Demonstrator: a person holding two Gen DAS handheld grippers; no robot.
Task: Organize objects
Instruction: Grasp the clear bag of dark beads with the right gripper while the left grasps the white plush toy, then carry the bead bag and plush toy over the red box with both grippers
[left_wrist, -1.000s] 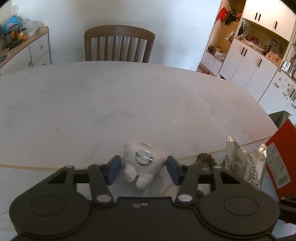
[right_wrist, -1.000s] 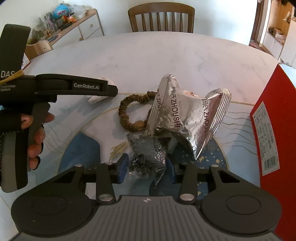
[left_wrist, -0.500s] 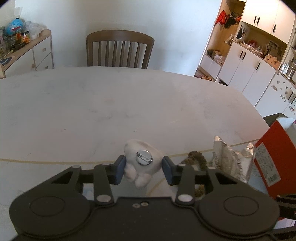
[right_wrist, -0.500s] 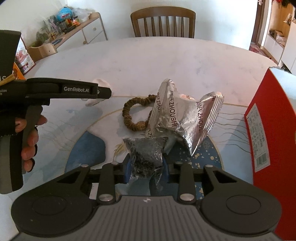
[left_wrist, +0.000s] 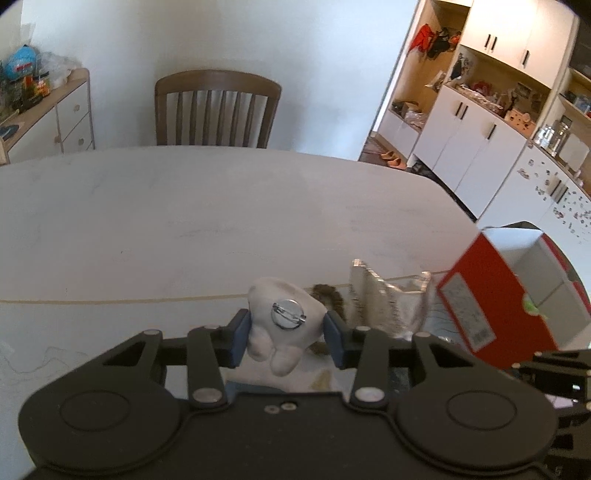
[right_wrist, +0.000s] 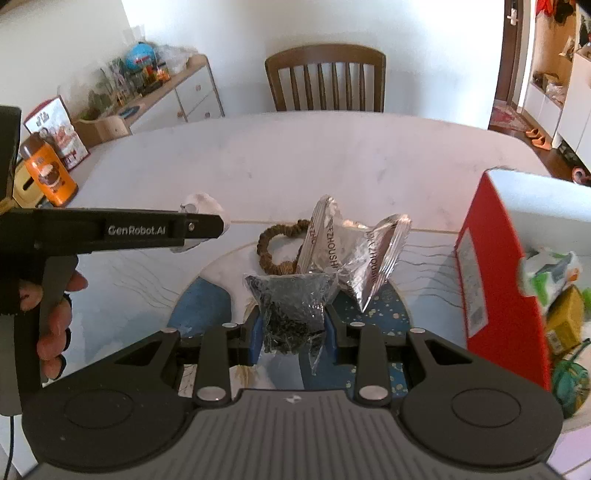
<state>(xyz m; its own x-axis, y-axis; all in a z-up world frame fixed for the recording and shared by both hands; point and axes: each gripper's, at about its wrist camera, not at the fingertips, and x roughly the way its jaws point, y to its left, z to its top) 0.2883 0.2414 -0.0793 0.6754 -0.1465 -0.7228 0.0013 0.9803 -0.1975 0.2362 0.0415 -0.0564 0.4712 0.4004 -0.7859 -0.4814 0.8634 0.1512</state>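
1. White marble counter (left_wrist: 184, 221) fills the left wrist view; the left gripper (left_wrist: 287, 331) pinches a white plush brooch (left_wrist: 282, 325), with the red box (left_wrist: 491, 295) to its right.
2. From the right wrist, the right gripper (right_wrist: 293, 328) clamps a dark crinkly packet (right_wrist: 293, 306), seemingly lifted; the red box (right_wrist: 495, 280) stands nearer this hand, open side rightward.

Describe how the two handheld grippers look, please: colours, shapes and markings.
Both are black. The right gripper and left gripper have blue pads, silver rivets and two round discs. White "GenRobot.AI" lettering marks the left one's side; a black glove with open fingertips grips its handle.
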